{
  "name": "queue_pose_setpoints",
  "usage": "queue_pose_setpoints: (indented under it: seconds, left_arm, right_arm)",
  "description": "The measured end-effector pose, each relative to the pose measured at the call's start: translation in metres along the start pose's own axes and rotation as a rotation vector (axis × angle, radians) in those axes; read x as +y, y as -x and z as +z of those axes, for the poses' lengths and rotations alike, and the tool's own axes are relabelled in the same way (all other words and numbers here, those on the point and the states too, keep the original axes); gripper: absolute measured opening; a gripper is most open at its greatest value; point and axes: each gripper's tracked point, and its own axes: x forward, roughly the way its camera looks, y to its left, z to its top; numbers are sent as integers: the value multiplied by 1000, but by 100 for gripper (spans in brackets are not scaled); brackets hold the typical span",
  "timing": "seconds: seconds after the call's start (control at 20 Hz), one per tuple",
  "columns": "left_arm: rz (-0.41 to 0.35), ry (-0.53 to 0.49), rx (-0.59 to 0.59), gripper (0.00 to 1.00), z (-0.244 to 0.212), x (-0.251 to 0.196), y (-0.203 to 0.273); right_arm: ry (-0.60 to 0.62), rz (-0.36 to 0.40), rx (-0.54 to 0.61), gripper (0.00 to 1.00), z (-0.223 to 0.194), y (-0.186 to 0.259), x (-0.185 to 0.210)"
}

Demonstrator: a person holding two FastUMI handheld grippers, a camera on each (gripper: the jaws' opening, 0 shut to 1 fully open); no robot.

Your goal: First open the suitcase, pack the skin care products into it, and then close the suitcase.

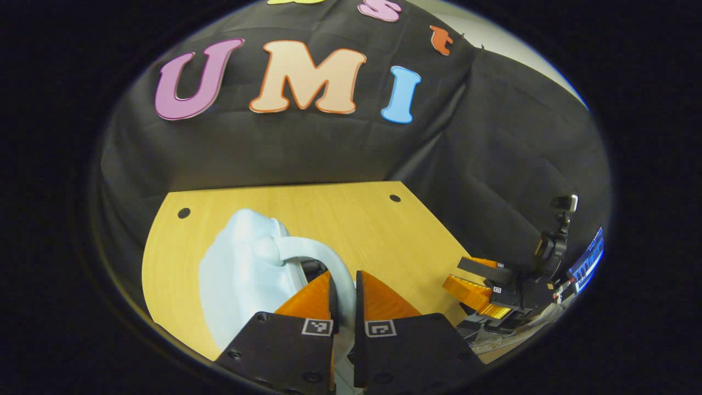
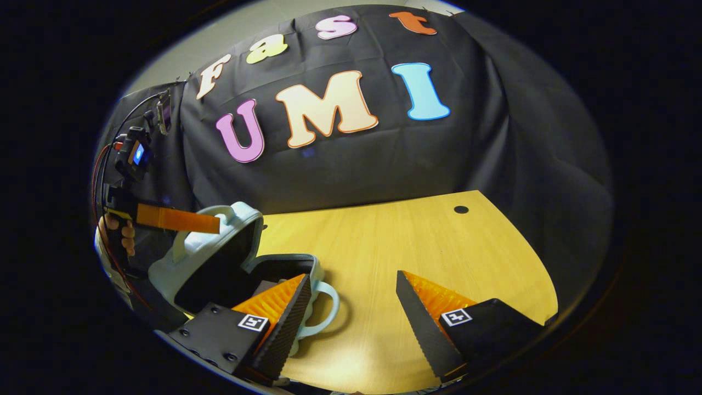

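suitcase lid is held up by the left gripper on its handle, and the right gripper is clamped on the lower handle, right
Partly. The left gripper is shut on the lid handle of the suitcase, holding the lid raised. But the right gripper is not clamped: the right gripper view shows its fingers wide apart over the table, with the lower handle beside one finger.

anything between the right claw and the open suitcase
Nothing visible. The right claw hangs open over bare table, its left finger already at the suitcase rim. The left claw grips the lid handle.
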Motion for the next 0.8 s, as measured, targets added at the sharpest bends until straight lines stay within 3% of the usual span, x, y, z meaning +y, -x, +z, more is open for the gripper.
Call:
queue_pose_setpoints:
  seconds: [0.4,0.6,0.75,0.8]
  left_arm:
    - [-63,34,129,8,-57,-40,-53]
    - [-24,32,155,12,-73,-41,-83]
    - [0,8,78,61,-54,-49,-75]
    - [15,0,36,63,-43,-54,-72]
  right_arm:
    - [-6,-81,5,98,-7,26,-48]
    - [-2,-99,13,98,-10,36,-67]
    - [10,-103,-1,98,-4,42,-77]
    - [10,-103,-15,98,2,44,-79]
